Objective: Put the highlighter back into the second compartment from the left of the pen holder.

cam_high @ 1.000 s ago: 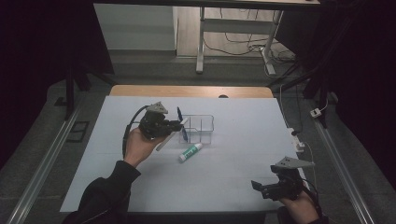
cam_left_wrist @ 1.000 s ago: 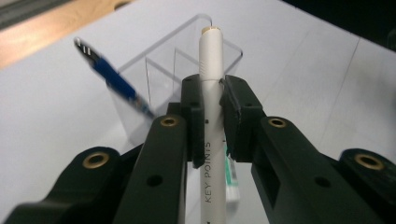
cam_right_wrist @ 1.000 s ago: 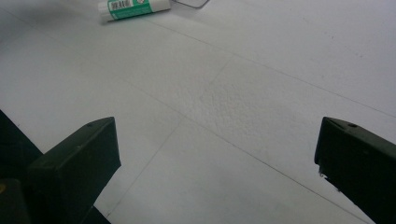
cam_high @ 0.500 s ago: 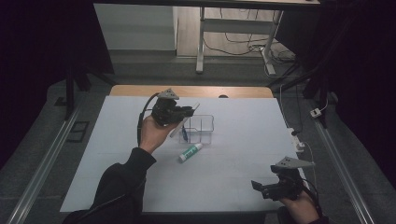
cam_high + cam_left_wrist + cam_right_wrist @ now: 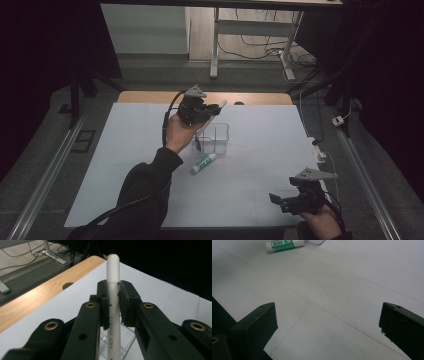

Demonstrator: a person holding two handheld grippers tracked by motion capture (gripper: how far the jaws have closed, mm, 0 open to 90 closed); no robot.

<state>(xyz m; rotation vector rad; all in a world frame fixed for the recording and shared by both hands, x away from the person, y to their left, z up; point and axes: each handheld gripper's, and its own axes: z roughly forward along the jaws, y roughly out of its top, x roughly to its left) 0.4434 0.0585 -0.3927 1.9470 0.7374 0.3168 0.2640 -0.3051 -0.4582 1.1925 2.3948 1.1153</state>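
Above the clear organiser (image 5: 214, 138), left tongs (image 5: 214, 109) clamped on white pen (image 5: 112, 302), right tongs (image 5: 278, 201) wide open, empty.

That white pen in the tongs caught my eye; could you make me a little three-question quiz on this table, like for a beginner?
1. True or false: the left tongs are clamped on the white pen.
2. What lies flat on the white table, just in front of the clear organiser?
A. a pair of scissors
B. a green-and-white glue stick
C. a roll of tape
3. How do the jaws of the right tongs stand, and is anything between them?

Key
1. True.
2. B: the glue stick.
3. Wide apart, with nothing between them but bare table.
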